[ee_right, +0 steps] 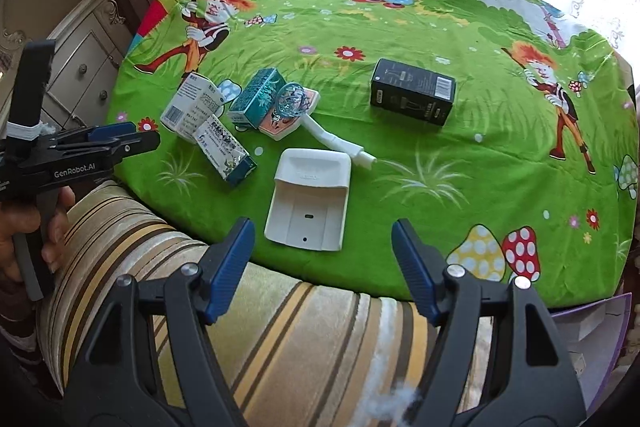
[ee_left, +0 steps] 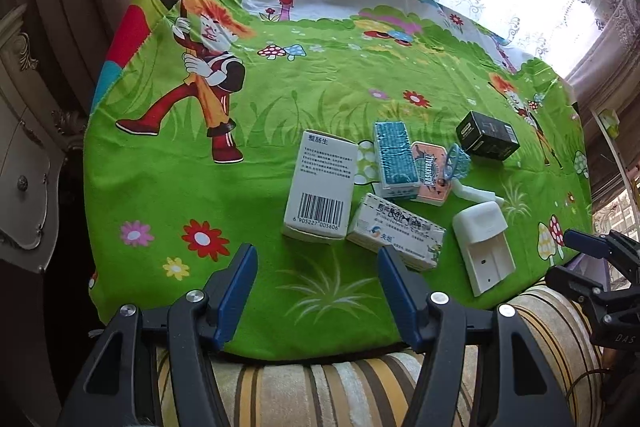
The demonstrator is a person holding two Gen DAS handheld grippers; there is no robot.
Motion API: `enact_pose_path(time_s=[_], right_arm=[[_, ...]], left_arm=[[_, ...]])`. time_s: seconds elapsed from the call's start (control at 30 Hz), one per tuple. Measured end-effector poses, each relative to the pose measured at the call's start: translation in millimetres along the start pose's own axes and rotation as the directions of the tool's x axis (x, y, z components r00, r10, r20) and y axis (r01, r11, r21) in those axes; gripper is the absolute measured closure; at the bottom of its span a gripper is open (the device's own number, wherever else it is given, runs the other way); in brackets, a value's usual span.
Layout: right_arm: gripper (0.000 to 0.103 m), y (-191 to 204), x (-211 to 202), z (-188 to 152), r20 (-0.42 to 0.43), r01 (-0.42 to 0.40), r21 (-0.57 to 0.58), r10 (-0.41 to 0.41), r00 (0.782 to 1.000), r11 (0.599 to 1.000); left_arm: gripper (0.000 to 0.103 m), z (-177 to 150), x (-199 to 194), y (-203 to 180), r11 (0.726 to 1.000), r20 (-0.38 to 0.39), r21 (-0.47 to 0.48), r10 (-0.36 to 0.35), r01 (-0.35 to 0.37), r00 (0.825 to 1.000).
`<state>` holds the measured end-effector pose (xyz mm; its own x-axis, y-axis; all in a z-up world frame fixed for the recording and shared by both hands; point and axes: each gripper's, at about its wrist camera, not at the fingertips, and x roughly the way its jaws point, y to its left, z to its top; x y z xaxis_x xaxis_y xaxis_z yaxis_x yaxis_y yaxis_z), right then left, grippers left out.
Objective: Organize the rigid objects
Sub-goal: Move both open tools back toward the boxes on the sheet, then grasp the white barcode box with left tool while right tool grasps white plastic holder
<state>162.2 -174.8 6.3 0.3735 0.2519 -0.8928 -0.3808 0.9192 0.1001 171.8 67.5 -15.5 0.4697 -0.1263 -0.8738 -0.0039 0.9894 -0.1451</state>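
Flanking white holder (ee_right: 308,201): boxes, wand.

Tabletop cloth (ee_right: 400,39): bright green, cartoon print of orange-haired figures, red flowers, spotted mushrooms, white grass tufts. Medicine box (ee_left: 320,187): white, black barcode and text. Second medicine box (ee_left: 394,231): white, blue logo, green end. Teal box (ee_left: 394,155): teal glitter pattern, white base. Card pack (ee_left: 434,173): peach-orange, basketball print. Black box (ee_right: 412,91): black, white barcode label. Wall holder (ee_right: 310,199): plain white. Hoop toy (ee_right: 292,99): translucent blue net, white handle. Sofa fabric (ee_right: 300,339): cream, yellow, brown stripes. Left gripper fingers (ee_left: 240,291) and right gripper fingers (ee_right: 232,267): blue pads, black arms.
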Motion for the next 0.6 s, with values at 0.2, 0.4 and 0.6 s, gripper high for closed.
enact_pose_path(time_s=[0.2, 0.4, 0.6], right_arm=[[0.029, 15, 32, 13, -0.049, 0.010, -0.035, -0.012, 0.999, 0.999], [0.029, 18, 50, 24, -0.062, 0.033, -0.031, -0.034, 0.997, 0.999], [0.029, 17, 67, 30, -0.097, 0.054, -0.011, -0.055, 0.994, 0.998]], left_arm=[[0.040, 15, 21, -2, 0.998, -0.024, 0.052, 0.039, -0.038, 0.999], [0.040, 19, 36, 0, 0.998, -0.038, 0.050, 0.043, -0.042, 0.998], [0.050, 20, 43, 4, 0.999, -0.038, 0.037, 0.037, -0.035, 0.999]])
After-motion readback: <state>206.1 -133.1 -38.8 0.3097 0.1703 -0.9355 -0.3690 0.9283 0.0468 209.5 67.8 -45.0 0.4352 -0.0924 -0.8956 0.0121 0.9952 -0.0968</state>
